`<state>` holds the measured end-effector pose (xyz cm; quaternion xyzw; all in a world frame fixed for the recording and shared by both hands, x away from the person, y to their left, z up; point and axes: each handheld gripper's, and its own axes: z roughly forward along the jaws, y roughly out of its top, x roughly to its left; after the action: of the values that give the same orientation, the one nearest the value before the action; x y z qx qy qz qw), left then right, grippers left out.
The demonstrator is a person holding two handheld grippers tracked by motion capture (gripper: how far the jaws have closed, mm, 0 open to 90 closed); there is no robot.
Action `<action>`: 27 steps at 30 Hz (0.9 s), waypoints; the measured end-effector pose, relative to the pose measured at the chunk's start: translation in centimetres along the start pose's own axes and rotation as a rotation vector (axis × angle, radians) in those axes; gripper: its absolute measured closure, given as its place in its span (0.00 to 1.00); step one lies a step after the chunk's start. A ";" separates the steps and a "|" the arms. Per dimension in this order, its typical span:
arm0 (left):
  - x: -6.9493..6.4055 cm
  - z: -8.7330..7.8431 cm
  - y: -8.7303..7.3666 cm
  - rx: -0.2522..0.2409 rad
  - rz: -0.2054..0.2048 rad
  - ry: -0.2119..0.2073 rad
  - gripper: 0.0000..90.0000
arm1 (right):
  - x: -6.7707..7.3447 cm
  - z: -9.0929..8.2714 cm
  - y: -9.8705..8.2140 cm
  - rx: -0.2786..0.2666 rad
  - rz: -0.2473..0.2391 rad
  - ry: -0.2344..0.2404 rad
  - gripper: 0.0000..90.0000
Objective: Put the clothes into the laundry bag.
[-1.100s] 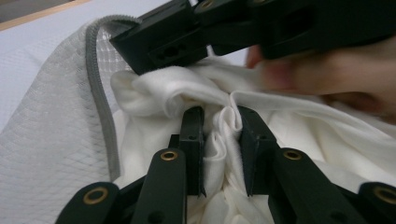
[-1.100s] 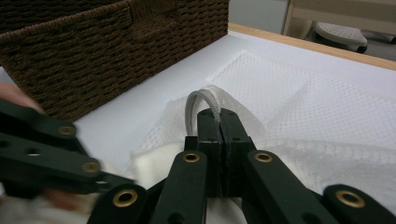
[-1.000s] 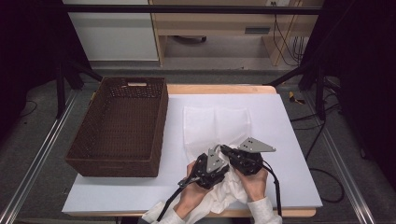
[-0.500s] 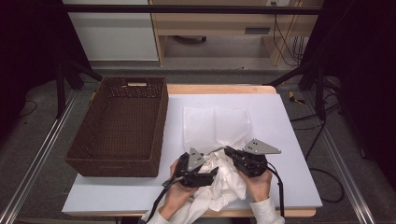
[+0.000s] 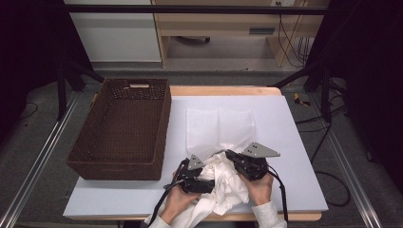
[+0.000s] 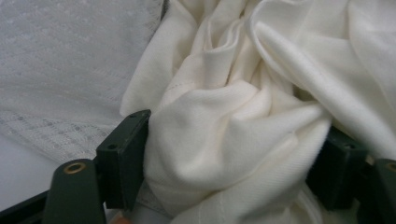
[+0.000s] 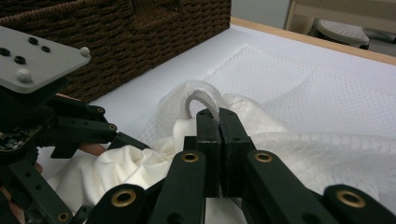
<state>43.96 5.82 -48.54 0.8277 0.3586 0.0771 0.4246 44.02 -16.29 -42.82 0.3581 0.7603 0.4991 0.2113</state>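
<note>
High view puts my work at six o'clock on the table: my right gripper [image 7: 219,122] pinches the mesh laundry bag [image 5: 219,128] rim, my left gripper [image 6: 233,163], jaws just opening around the cream garment [image 5: 223,183], has it partly stuffed; the wicker basket [image 5: 119,126] waits at nine

Soft matt cloth [image 6: 224,140], mesh bag [image 5: 219,126], woven wicker basket [image 5: 119,123]

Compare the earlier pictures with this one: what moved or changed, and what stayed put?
The left gripper drew back toward the person and its jaws have just been opening; a bunch of white cloth sits between them. The right gripper stayed shut on the mesh bag edge. The basket did not move.
</note>
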 end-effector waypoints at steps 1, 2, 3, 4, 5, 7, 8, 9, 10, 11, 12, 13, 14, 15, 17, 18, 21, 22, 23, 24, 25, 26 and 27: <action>-0.2 -0.2 0.0 0.002 0.010 -0.008 0.33 | 0.0 0.1 0.0 0.003 -0.001 -0.001 0.98; -0.5 -0.3 0.0 0.003 0.018 0.001 0.45 | 0.0 0.1 0.0 -0.001 -0.003 -0.001 0.99; -0.9 -0.5 0.1 0.011 0.036 0.018 0.51 | 0.1 0.2 0.0 0.001 0.002 -0.001 0.99; -0.9 -0.5 0.1 0.011 0.036 0.018 0.57 | 0.1 0.2 0.0 0.001 0.002 -0.001 0.99; -1.0 -0.6 0.1 0.010 0.042 0.031 0.63 | 0.1 0.3 -0.1 0.001 0.000 -0.005 0.99; -1.4 -1.0 0.2 0.012 0.061 0.060 0.68 | 0.2 0.2 -0.1 -0.001 0.000 -0.007 0.99; -1.8 -1.4 0.3 0.007 0.077 0.074 0.68 | 0.2 0.2 -0.1 -0.001 0.000 -0.007 0.99; -2.6 -2.9 0.6 -0.028 0.099 0.084 0.72 | 0.1 0.1 -0.1 -0.006 0.003 -0.008 0.99; -2.6 -2.9 0.6 -0.028 0.099 0.084 0.73 | 0.1 0.1 -0.1 -0.007 0.005 -0.007 0.99; -3.0 -3.8 0.9 -0.061 0.105 0.069 0.73 | 0.1 0.1 -0.1 -0.007 0.005 -0.007 0.99; -3.7 -5.0 1.2 -0.107 0.120 0.059 0.75 | 0.1 0.1 -0.1 -0.008 0.006 -0.006 0.99; -4.3 -5.8 1.5 -0.137 0.135 0.059 0.77 | 0.2 0.2 -0.1 -0.012 0.009 -0.005 0.99; -4.8 -6.4 1.9 -0.156 0.153 0.053 0.78 | 0.4 0.1 0.0 -0.033 0.016 0.017 0.99; -5.3 -6.6 2.2 -0.168 0.172 0.044 0.78 | 0.4 0.1 0.0 -0.033 0.016 0.017 0.99; -6.1 -6.2 2.6 -0.182 0.208 0.035 0.78 | 0.6 0.1 0.2 -0.038 0.015 0.032 0.99; -6.3 -5.8 2.8 -0.179 0.215 0.042 0.79 | 0.9 0.2 0.2 -0.039 0.006 0.036 0.99; -6.5 -3.9 3.6 -0.159 0.216 0.066 0.79 | 0.8 0.4 0.1 -0.026 0.001 0.017 0.99; -6.4 -3.1 3.8 -0.154 0.225 0.086 0.79 | 0.6 0.2 0.1 -0.034 0.013 0.024 0.99; -6.2 -2.3 3.9 -0.134 0.219 0.097 0.79 | 0.6 0.2 0.1 -0.034 0.013 0.024 0.99; -5.9 -1.2 4.2 -0.096 0.207 0.125 0.79 | 0.4 0.0 0.1 -0.047 0.023 0.034 0.99; -5.6 -0.4 4.3 -0.087 0.216 0.151 0.79 | 0.4 -0.2 0.2 -0.055 0.027 0.046 0.99; -4.6 1.0 4.4 -0.071 0.191 0.175 0.79 | 0.6 -0.4 0.4 -0.054 0.009 0.046 0.99; -3.9 1.4 4.5 -0.080 0.170 0.165 0.79 | 0.7 -0.5 0.5 -0.055 0.009 0.045 0.99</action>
<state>44.10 0.60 -45.29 0.8284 0.3172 0.1950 0.4185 43.37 -15.98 -42.17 0.3442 0.7493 0.5285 0.2019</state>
